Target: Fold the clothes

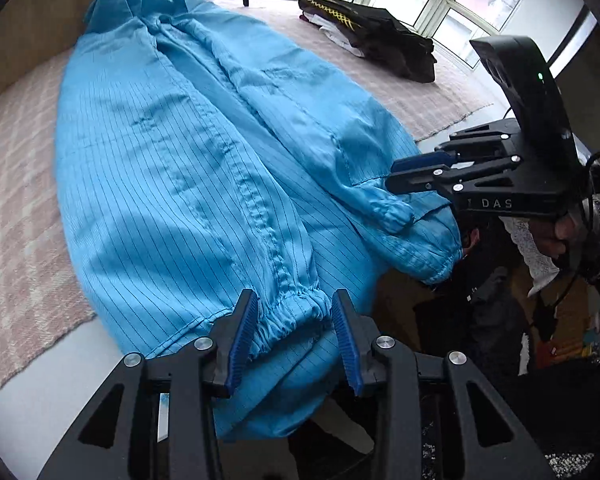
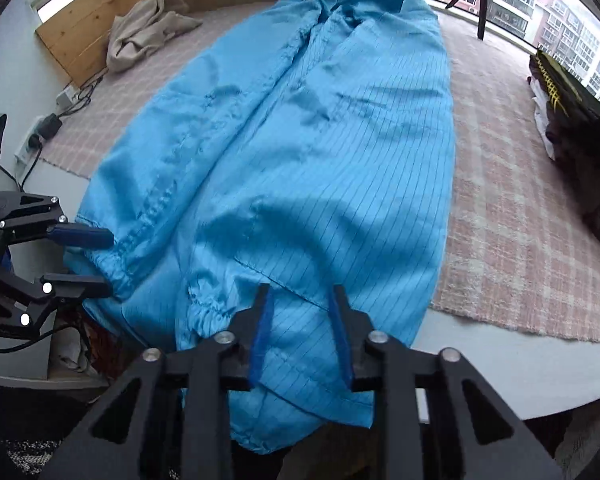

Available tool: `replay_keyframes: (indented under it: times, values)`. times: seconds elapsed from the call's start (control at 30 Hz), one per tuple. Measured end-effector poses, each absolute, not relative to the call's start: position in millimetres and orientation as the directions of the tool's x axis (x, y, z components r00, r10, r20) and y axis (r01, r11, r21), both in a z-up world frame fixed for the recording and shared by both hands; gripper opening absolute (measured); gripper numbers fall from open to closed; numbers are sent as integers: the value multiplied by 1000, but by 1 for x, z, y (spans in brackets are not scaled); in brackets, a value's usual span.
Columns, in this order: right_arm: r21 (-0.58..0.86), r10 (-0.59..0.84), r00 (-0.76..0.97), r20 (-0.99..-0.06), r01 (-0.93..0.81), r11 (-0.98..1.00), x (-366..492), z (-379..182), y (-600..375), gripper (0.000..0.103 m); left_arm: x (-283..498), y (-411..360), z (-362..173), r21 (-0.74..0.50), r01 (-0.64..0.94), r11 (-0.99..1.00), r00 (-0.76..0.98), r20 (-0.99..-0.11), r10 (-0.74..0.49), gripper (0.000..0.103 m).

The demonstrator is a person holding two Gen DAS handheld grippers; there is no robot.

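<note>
Overhanging blue garment (image 1: 172,152) hem, underside hidden

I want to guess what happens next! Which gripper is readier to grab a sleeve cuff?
Probably the left gripper: its open jaws already straddle a gathered cuff. The right gripper, also open, sits over the hem of the blue garment, beside the other cuff.

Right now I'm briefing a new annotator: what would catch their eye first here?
The blue pinstriped garment laid lengthwise over the pink checked blanket. Next, the two grippers at its near hem: the left gripper open around an elastic cuff, the right gripper open over the hem.
</note>
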State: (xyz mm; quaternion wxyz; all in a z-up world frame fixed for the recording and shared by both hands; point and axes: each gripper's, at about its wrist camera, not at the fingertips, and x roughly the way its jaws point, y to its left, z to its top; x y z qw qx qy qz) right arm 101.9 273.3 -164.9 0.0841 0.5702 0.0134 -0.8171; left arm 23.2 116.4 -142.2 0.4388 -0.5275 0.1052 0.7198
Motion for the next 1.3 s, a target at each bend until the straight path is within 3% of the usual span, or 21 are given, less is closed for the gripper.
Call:
replay_keyframes:
  times: [0.03,0.3,0.37,0.4,0.5,0.57,0.63,0.77,0.83,0.87,0.9,0.93,0.97,1.07,1.3]
  values:
    - [48,-96,-304,-948,163,-985,103,-171,276,12,22,120,-143,-338,-733,-590,-51,-838,544,36]
    - [-88,11,-297,-955,249,-964,112,-156,272,12,26,126,-123,-335,-736,-588,-83,-818,570,36]
    - [-74,-32,-360,-932,277,-958,114,-140,259,32,23,110,-119,-335,-721,-607,-109,-810,577,36]
    - [-71,-55,-396,-917,296,-952,114,-133,252,49,22,108,-120,-333,-718,-611,-113,-811,574,36]
    - [-99,-64,-428,-901,347,-933,108,-135,236,52,17,114,-132,-334,-708,-622,-97,-826,555,36]
    - [-93,-56,-388,-920,357,-929,102,-148,235,46,16,127,-139,-354,-711,-608,-74,-822,565,36]
    - [-41,-81,-329,-941,350,-936,104,-160,249,13,17,145,-145,-359,-731,-581,-63,-812,580,36]
    - [54,-142,-245,-959,334,-941,112,-164,272,14,23,155,-135,-328,-750,-574,-68,-826,560,36]
    - [155,-226,-269,-936,263,-952,112,-151,293,15,20,126,-118,-331,-727,-602,-108,-811,576,37]
    - [210,-268,-301,-915,212,-954,112,-144,307,17,18,106,-109,-332,-704,-628,-139,-802,580,39]
    - [266,-306,-336,-891,162,-950,112,-136,322,27,14,86,-102,-331,-673,-661,-176,-797,578,41]
    - [322,-341,-372,-864,114,-940,112,-128,337,46,8,65,-98,-327,-626,-708,-217,-799,561,42]
    - [321,-336,-370,-866,105,-941,111,-131,338,54,2,48,-100,-339,-569,-749,-235,-806,543,43]
    - [306,-316,-356,-879,87,-948,108,-141,341,56,-17,18,-118,-381,-441,-812,-214,-834,508,42]
    - [269,-269,-322,-908,45,-962,101,-163,347,56,-20,51,-140,-340,-505,-793,-132,-878,461,42]
